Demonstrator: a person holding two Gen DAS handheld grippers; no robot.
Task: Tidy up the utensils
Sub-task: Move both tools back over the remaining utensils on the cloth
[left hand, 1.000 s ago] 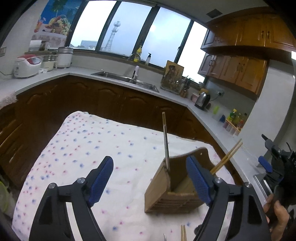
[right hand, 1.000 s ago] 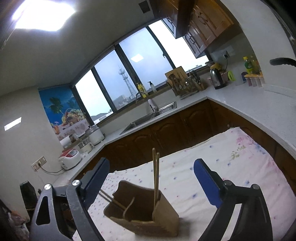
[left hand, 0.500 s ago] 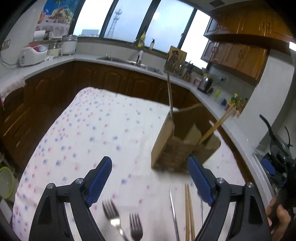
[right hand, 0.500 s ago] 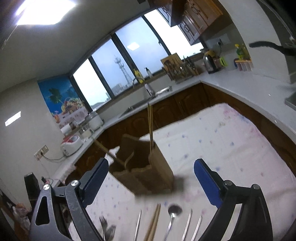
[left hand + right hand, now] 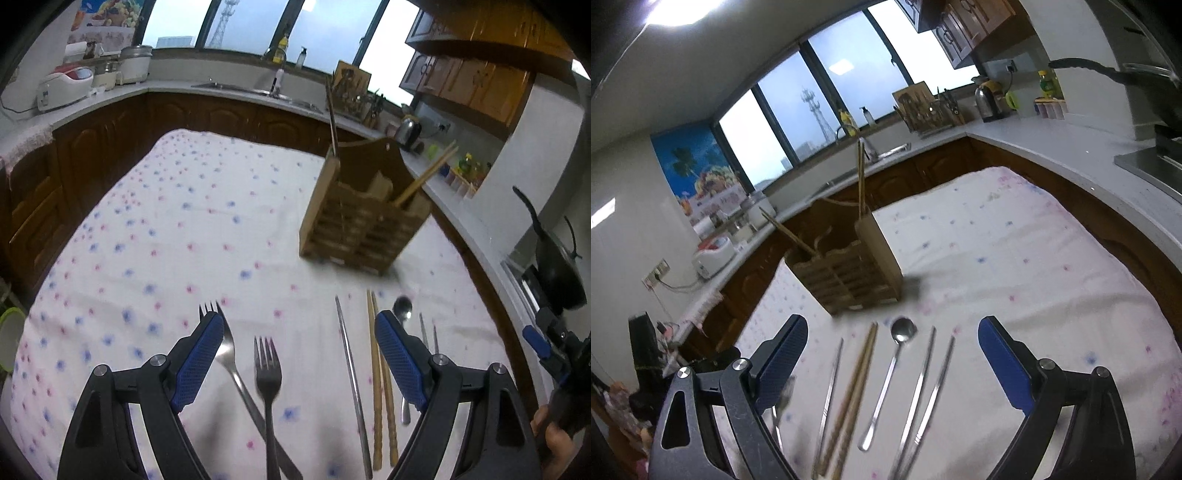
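The counter (image 5: 177, 221), covered by a white cloth dotted with pink and blue flowers, fills the space ahead of and beneath both pairs of tongs. Well ahead of the left tongs (image 5: 299, 354), and slightly to their right, stands the wooden utensil holder (image 5: 364, 225), upright, with one thin stick rising from its back corner and a pair of wooden chopsticks leaning out to the right. From the right tongs (image 5: 892, 354) the same holder sits ahead and a little left.

Both pairs of tongs stand wide, nothing between their blue pads, hovering over the loose utensils without touching them.

Between the left tongs' fingers lie two forks: the first fork (image 5: 225, 347) runs just beside the left finger, the second fork (image 5: 267, 380) lies near the middle. Toward the right finger lie a metal chopstick (image 5: 351, 376) and a pair of wooden chopsticks (image 5: 378, 380), side by side.

Between the right tongs' fingers lie that wooden pair, a spoon (image 5: 886, 373) with its bowl pointing at the holder, and two more metal chopsticks (image 5: 929, 391) just right of it.
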